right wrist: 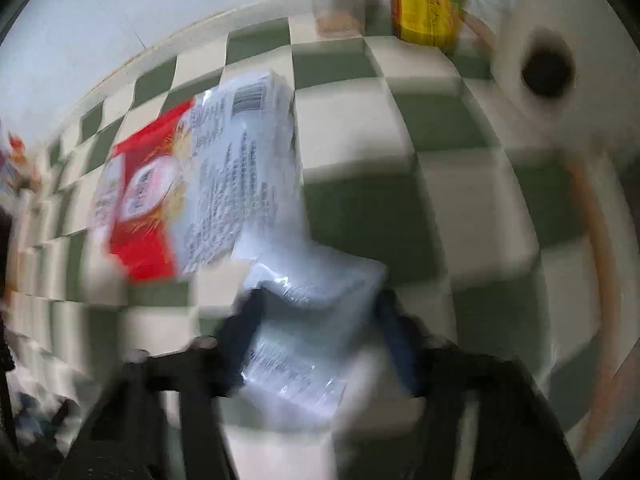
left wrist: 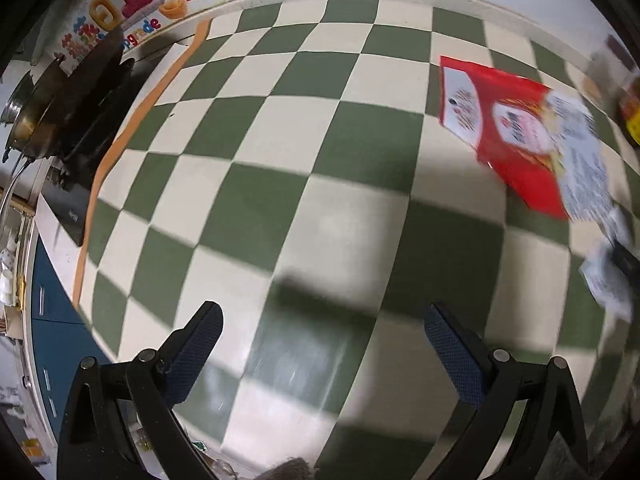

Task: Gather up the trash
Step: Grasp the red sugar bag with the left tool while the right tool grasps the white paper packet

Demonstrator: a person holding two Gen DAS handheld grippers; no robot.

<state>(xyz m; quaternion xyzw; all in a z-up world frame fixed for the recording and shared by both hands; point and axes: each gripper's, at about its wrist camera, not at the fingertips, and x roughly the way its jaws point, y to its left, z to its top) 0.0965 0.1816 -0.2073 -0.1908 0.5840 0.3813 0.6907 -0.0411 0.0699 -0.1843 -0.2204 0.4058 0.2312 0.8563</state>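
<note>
Left gripper (left wrist: 322, 344) spread wide above the checkered bench (left wrist: 280, 184), nothing between its fingers. Right gripper (right wrist: 316, 336) pinching a white plastic wrapper (right wrist: 304, 344), blurred. Beyond it, a red-and-white packet (right wrist: 192, 192) flat near the bench's far edge; farther back, a yellow-labelled bottle (right wrist: 426, 8).

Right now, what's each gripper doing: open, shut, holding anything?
Left gripper: open, holding nothing, above the checkered cloth.
Right gripper: blurred, but shut on a white wrapper.
</note>
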